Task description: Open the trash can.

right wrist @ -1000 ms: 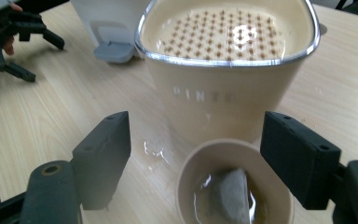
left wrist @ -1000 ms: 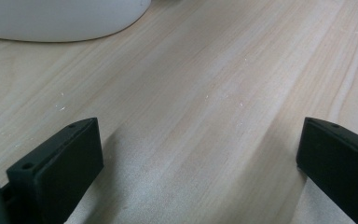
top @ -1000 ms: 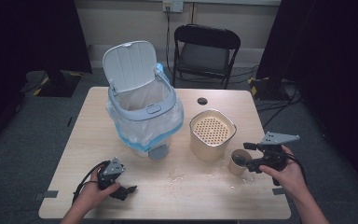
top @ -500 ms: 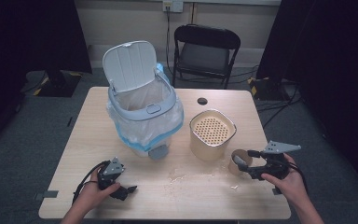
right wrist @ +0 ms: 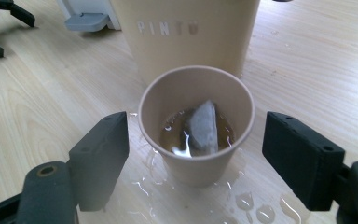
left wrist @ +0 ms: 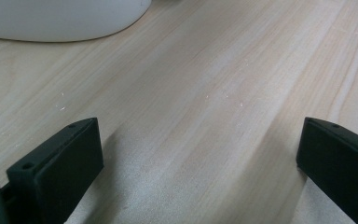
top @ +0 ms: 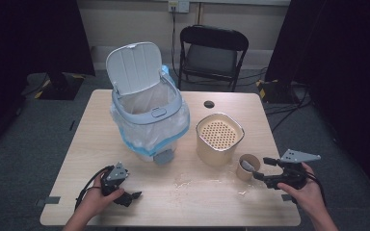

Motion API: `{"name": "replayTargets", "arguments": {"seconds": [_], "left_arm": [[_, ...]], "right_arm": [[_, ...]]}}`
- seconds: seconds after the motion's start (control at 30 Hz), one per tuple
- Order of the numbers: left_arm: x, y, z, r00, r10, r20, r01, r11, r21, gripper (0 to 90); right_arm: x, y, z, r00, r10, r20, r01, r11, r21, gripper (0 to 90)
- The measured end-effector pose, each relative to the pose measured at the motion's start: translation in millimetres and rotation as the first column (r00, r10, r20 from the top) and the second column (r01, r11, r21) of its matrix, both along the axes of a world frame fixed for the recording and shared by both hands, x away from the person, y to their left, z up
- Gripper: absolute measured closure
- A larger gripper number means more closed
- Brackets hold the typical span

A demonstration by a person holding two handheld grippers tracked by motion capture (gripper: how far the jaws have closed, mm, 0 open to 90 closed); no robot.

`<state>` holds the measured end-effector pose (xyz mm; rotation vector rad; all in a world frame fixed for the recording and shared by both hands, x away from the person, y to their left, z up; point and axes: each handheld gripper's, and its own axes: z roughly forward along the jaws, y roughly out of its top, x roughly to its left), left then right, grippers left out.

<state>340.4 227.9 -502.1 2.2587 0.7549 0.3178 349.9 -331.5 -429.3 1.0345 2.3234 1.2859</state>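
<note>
The table (top: pixel 221 207) carries a bin (top: pixel 147 120) at its middle left, with the lid (top: pixel 134 67) tipped up at the far side. To the right of the bin stands a container (top: pixel 219 139), and a strainer insert (top: pixel 220 132) sits in its top. Near and right of the container stands a paper cup (top: pixel 247 167), with a tea bag (right wrist: pixel 200 126) lying in the liquid inside it. Spilled water (right wrist: pixel 242 200) lies on the table around the cup's base. The right gripper (top: pixel 260 168) sits just right of the cup, a jaw on either side of it. The left gripper (top: pixel 134 196) rests near the table's near left edge. A chair (top: pixel 212 53) stands beyond the far edge.
</note>
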Motion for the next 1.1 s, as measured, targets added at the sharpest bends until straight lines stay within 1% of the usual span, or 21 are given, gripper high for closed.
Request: {"name": "replayTargets", "arguments": {"seconds": [0.03,0.13,0.23,0.27,0.33,0.4,0.5,0.57,0.63,0.7,0.73,0.93,1.1], "left_arm": [[0.0,0.0,0.0,1.0,0.0,0.0,0.0,1.0,0.0,0.0],[0.0,0.0,0.0,1.0,0.0,0.0,0.0,1.0,0.0,0.0],[0.0,0.0,0.0,1.0,0.0,0.0,0.0,1.0,0.0,0.0],[0.0,0.0,0.0,1.0,0.0,0.0,0.0,1.0,0.0,0.0],[0.0,0.0,0.0,1.0,0.0,0.0,0.0,1.0,0.0,0.0],[0.0,0.0,0.0,1.0,0.0,0.0,0.0,1.0,0.0,0.0],[-0.2,-0.2,-0.1,1.0,0.002,-0.002,-0.002,1.0,-0.003,0.0],[0.0,0.0,0.0,1.0,0.0,0.0,0.0,1.0,0.0,0.0],[0.0,0.0,0.0,1.0,0.0,0.0,0.0,1.0,0.0,0.0],[-0.1,-0.1,-0.1,1.0,0.001,-0.001,-0.001,1.0,-0.002,0.0],[0.0,0.0,0.0,1.0,0.0,0.0,0.0,1.0,0.001,0.0],[-0.1,-0.2,-0.2,1.0,0.002,0.001,-0.002,1.0,-0.002,0.0],[0.0,0.0,0.0,1.0,0.0,0.0,0.0,1.0,0.0,0.0]], "right_arm": [[-0.4,-0.6,-1.0,1.0,-0.001,0.0,0.001,1.0,-0.002,22.2],[-1.4,-2.2,-5.5,1.0,-0.006,0.002,0.006,1.0,0.018,22.0],[-2.6,-2.8,-11.4,0.9998,-0.01,0.016,0.01,1.0,0.022,21.9],[-2.7,-3.2,-13.1,0.9999,-0.01,0.013,0.01,1.0,0.025,21.9],[-3.1,-3.7,-18.2,0.9998,-0.012,0.014,0.011,1.0,0.025,22.2],[-3.3,-3.3,-22.8,1.0,-0.006,0.005,0.006,1.0,0.023,22.4],[-3.5,-2.0,-27.3,0.9999,-0.001,0.012,0.001,1.0,0.021,22.4],[-2.9,0.0,-32.5,0.9997,-0.004,0.023,0.003,1.0,0.031,22.5],[-1.5,0.8,-36.0,0.9998,-0.003,0.02,0.003,1.0,0.027,22.3],[0.5,1.7,-39.9,0.9999,-0.004,0.011,0.004,0.999,0.034,22.3],[1.3,2.1,-41.8,0.9999,-0.003,0.014,0.003,0.999,0.032,22.4],[4.4,5.2,-47.3,0.9997,0.01,0.021,-0.011,0.999,0.045,23.4],[6.9,9.2,-50.5,0.9994,0.016,0.031,-0.017,0.999,0.031,23.3]]}}
